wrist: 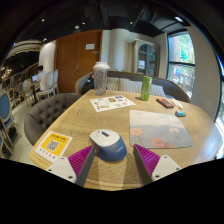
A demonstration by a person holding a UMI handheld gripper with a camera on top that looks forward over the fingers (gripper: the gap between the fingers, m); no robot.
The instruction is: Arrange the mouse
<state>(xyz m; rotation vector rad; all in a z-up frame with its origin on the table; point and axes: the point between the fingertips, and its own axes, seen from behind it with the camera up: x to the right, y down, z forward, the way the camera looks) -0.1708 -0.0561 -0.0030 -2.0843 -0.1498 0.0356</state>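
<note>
Mouse (108, 144) at lower centre, on the bench (100, 122) between wide jaws — light, slick; grip its sides.

Hand-held gripper (113, 160) hovering open over wooden surface (90, 122); grey mouse (108, 144) lying between its pink pads (148, 158), mousepad (160, 128) beyond.

Looks like a cafe or office lounge: round wooden worktop (95, 125), grey armchair (45, 108) at 9 o'clock, wooden door (77, 55) at 11, big windows (182, 60) at 2, printed leaflet (111, 102) and QR-code card (52, 146) on the worktop.
</note>
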